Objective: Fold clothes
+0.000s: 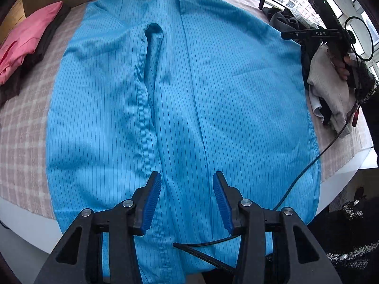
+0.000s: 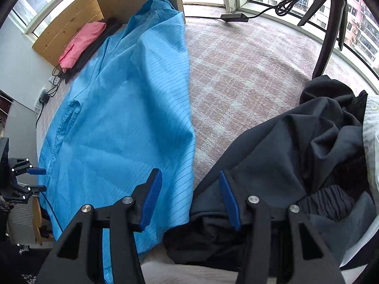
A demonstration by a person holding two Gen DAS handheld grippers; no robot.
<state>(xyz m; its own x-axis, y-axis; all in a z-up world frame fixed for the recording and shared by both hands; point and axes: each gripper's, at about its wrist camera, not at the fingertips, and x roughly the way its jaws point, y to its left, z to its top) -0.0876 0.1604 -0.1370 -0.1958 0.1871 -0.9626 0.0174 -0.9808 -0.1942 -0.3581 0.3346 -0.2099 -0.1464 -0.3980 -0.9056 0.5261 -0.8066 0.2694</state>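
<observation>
Here, in the left wrist view, the left gripper (image 1: pixel 187 198) hangs with jaws apart and empty over the near end of the blue striped garment (image 1: pixel 180 99), spread flat on the checked bed (image 1: pixel 21 123); folded pink clothing (image 1: pixel 26 40) lies far left.

In the right wrist view, the right gripper (image 2: pixel 189 196) gapes, holding nothing, above the garment's right edge and a dark clothes pile (image 2: pixel 296 146).

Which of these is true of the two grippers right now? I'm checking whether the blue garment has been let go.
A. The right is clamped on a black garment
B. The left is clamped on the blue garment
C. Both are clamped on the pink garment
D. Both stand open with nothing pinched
D: the left gripper and right gripper both show a clear gap between their blue pads, above the blue garment, gripping no cloth.
</observation>
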